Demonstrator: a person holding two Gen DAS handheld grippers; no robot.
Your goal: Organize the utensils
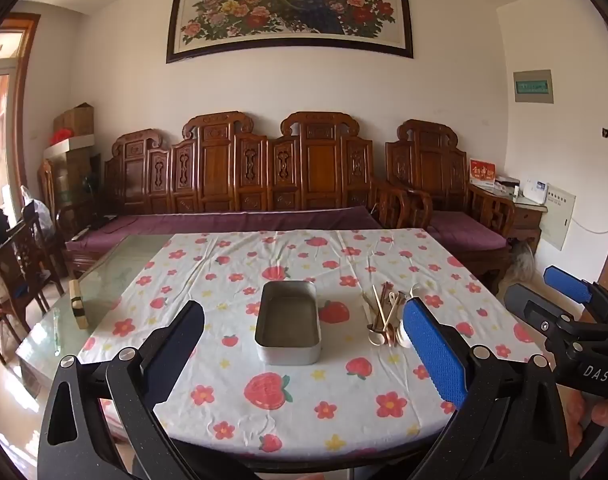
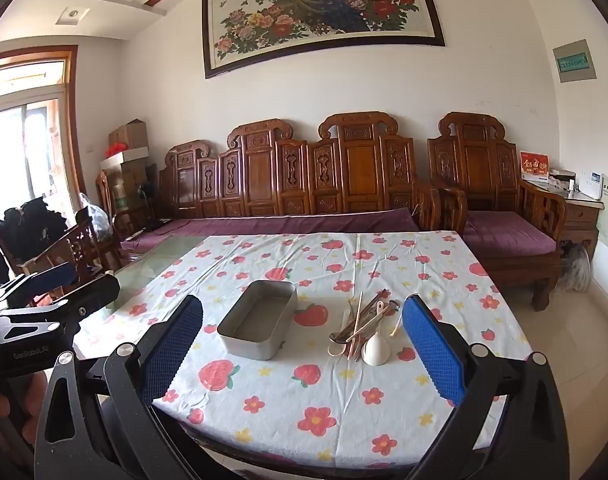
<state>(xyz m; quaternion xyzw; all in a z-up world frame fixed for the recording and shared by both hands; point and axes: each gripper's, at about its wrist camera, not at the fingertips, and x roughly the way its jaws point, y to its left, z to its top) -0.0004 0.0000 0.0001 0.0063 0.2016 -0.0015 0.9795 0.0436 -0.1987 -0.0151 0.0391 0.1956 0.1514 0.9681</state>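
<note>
Left gripper (image 1: 304,344) and right gripper (image 2: 301,344) both spread wide, holding nothing — metal tin (image 1: 288,322) beside utensil pile (image 1: 386,320) on table (image 1: 304,408).

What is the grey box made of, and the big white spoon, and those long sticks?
The grey box looks like metal: dull silver walls with a soft sheen. The white spoon seems ceramic or plastic: smooth, glossy, thick. The long sticks look like wood or bamboo: pale tan and matte.
</note>
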